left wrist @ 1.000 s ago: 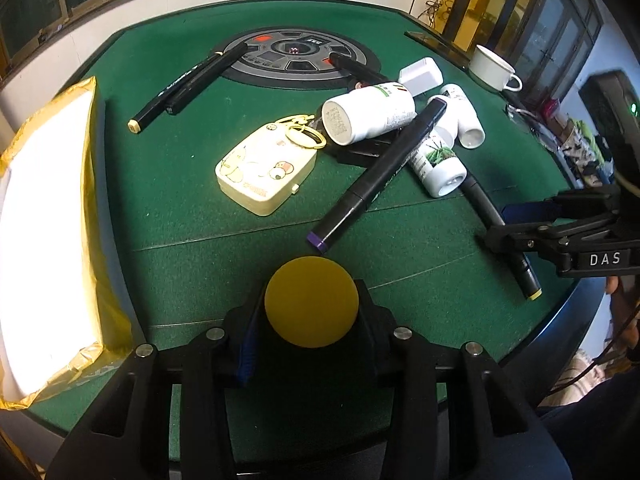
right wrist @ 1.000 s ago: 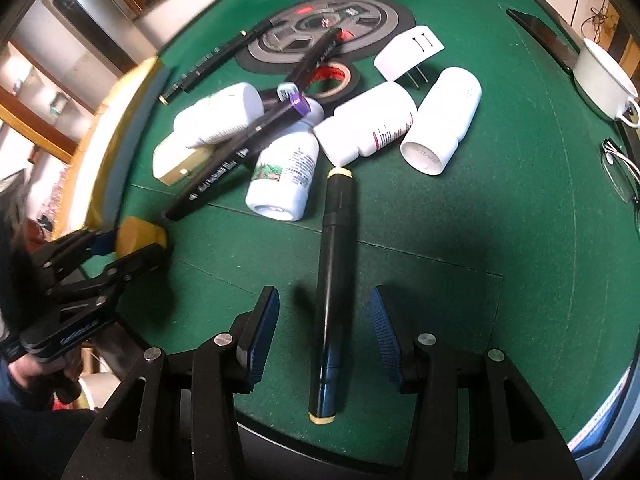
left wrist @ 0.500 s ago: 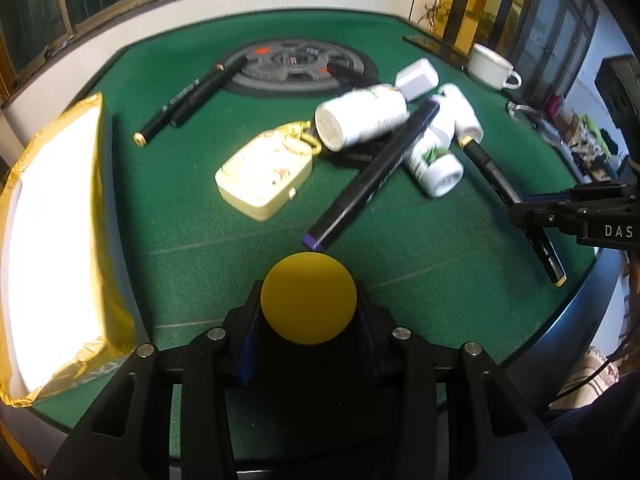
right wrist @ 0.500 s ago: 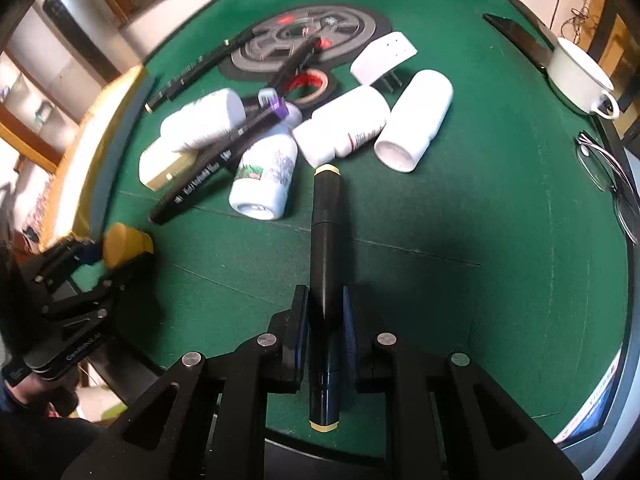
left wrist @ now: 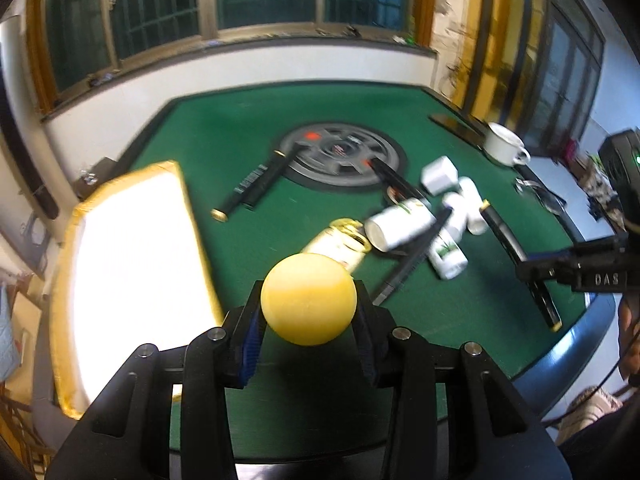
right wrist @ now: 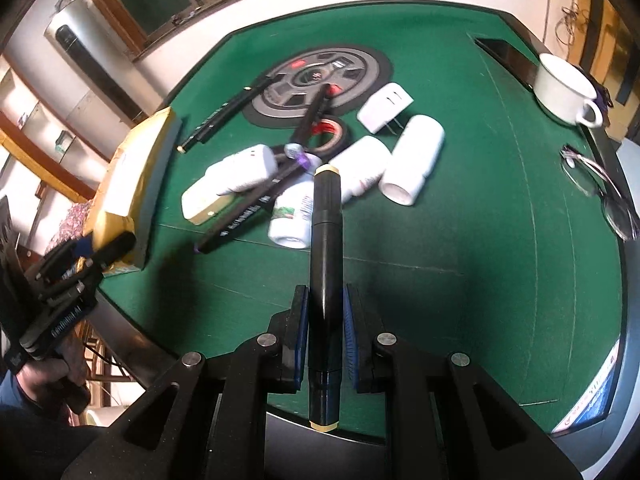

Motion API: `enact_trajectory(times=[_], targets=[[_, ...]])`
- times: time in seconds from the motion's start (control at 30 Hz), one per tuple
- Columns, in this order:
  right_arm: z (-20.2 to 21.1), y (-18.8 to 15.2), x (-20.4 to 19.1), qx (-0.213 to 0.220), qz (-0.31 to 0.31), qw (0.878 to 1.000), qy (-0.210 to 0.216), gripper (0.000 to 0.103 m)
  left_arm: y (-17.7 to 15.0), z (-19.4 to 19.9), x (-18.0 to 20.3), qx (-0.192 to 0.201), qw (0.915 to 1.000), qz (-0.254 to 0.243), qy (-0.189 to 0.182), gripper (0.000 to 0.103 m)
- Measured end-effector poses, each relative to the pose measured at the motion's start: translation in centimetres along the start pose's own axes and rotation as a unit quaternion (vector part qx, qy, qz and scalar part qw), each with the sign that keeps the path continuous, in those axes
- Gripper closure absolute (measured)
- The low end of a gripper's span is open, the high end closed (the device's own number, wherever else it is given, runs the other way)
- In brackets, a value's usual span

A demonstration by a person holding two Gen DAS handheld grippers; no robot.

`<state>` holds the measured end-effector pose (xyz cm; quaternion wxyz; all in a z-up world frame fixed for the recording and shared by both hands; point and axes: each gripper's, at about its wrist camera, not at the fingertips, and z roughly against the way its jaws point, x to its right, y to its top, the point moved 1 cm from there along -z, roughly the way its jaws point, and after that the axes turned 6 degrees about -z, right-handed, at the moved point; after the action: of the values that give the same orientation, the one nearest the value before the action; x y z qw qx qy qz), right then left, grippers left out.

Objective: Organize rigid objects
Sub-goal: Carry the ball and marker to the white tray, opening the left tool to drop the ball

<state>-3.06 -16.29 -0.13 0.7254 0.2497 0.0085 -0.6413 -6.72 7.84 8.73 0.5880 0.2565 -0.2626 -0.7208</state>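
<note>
Now we grip a round yellow ball [left wrist: 308,299] between the pads of our left gripper [left wrist: 308,322], lifted above the green felt table [left wrist: 224,152]; beside it to the left lies a gold-edged rectangular box [left wrist: 132,264], its top glaring white; our right gripper [right wrist: 325,322] is clamped on a long black marker with cream end caps [right wrist: 326,240], which runs forward between the fingers, off the felt as far as we can tell; beyond its tip sits a heap of white plastic bottles [right wrist: 414,158], a second black marker with a purple tip [right wrist: 248,212] and a roll of dark tape [right wrist: 330,134]; a white ceramic cup [right wrist: 564,88] stands at the far right edge.
</note>
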Motion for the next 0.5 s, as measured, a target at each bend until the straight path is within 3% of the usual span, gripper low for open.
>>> enact_trajectory(times=[0.27, 0.5], targets=[[-0.1, 1.7, -6.2, -0.009, 0.049, 0.998, 0.032, 0.088, -0.2, 2.0, -4.8, 0.011, 0.9977, 0.031, 0.059, 0.065], [-1.5, 3.3, -14.5, -0.017, 0.114, 0.990, 0.076, 0.088, -1.2, 3.1, -9.4, 0.013, 0.9925, 0.051, 0.111, 0.065]])
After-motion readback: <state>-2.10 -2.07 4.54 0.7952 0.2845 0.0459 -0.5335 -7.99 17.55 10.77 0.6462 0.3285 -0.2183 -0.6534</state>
